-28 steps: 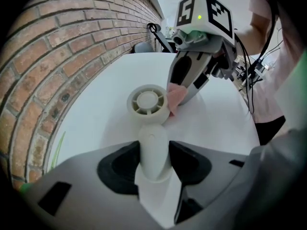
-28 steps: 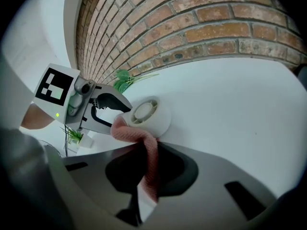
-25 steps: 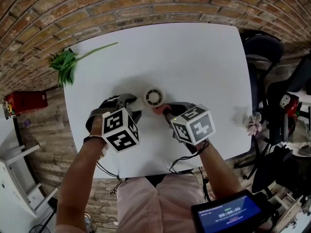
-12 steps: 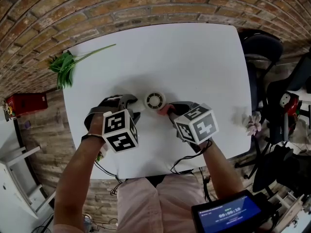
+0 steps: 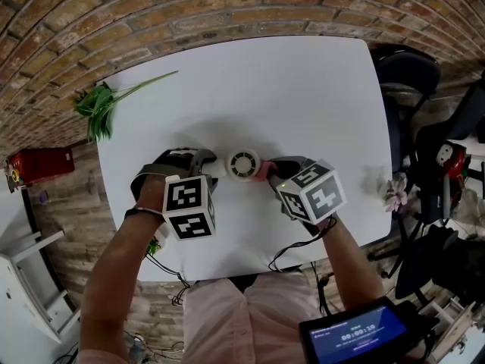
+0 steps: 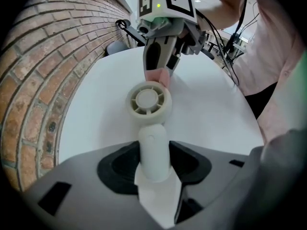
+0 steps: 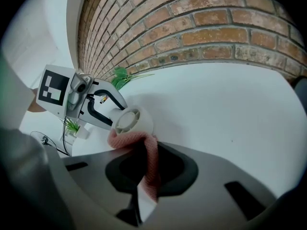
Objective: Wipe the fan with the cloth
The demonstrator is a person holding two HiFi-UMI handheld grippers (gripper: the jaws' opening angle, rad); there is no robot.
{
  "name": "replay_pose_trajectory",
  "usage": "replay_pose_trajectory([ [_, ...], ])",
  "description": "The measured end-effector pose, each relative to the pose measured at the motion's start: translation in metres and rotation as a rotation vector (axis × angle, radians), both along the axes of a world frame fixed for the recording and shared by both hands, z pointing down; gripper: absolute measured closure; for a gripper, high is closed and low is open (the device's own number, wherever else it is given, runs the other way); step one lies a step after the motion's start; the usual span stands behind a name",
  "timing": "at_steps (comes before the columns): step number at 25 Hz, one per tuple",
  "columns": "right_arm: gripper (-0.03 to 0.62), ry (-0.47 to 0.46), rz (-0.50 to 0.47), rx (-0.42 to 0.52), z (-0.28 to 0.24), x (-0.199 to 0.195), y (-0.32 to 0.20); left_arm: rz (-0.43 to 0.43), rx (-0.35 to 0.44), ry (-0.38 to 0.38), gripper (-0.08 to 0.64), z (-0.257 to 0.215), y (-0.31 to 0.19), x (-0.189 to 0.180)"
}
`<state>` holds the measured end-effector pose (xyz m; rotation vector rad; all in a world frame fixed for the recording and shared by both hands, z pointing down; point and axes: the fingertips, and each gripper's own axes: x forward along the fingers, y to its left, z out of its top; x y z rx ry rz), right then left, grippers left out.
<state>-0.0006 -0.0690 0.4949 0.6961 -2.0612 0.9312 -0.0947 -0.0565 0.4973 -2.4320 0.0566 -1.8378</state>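
Observation:
A small white hand fan with a round slotted head is over the middle of the white table. My left gripper is shut on the fan's handle, holding it from the left in the head view. My right gripper is shut on a pink cloth. The cloth's bunched end presses against the right side of the fan head.
A green plant sprig lies at the table's far left. A brick wall runs behind the table. Dark chairs and a small pink flower stand off the right edge. A tablet screen sits at bottom right.
The fan and both grippers have shifted slightly right and toward me. My left gripper has rolled, turning the fan head. The cloth stays against the fan.

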Motion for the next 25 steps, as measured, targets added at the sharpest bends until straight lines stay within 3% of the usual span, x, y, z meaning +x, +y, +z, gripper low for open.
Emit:
replay_pose_trajectory([
  [3,0.558,0.008,-0.004,0.009,0.0,0.002,0.0,0.041,0.014,-0.011,0.36,-0.001,0.001,0.002],
  [14,0.558,0.027,-0.044,0.035,0.0,0.003,-0.004,0.322,0.086,-0.151,0.365,0.002,0.01,0.01],
  [25,0.557,0.004,-0.072,0.046,-0.002,-0.007,-0.005,0.447,0.118,-0.23,0.365,0.004,0.014,0.013],
])
